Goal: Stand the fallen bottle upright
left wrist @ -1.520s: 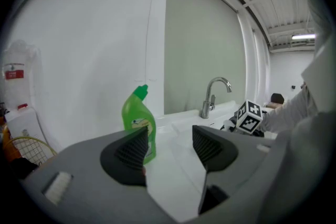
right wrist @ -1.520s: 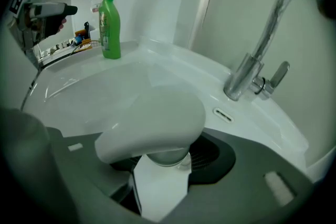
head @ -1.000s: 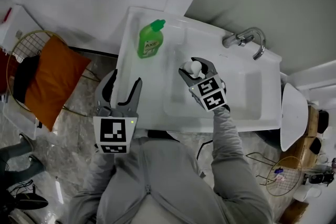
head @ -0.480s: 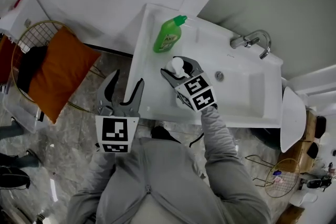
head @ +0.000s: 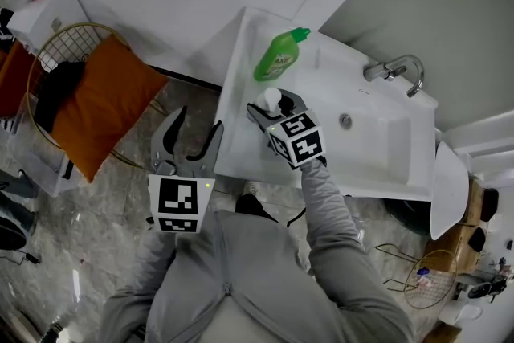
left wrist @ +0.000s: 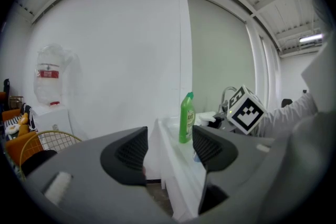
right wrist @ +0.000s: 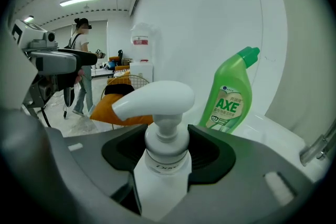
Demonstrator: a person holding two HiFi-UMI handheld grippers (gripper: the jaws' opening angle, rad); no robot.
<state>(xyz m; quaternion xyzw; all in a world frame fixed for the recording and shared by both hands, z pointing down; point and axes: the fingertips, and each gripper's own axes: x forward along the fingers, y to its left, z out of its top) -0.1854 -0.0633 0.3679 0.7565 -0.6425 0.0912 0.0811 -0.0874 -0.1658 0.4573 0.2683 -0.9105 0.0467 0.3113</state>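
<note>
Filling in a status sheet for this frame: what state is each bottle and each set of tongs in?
Pump bottle: roughly upright, gripped at its neck.
Green bottle: standing upright on the sink ledge, capped.
Left tongs: open, empty.
Right tongs: shut on the pump bottle.

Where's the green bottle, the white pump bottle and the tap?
green bottle point(head: 275, 60), head view, middle of its body.
white pump bottle point(right wrist: 157, 99), right gripper view, its pump head.
tap point(head: 381, 70), head view, its metal body near the base.
</note>
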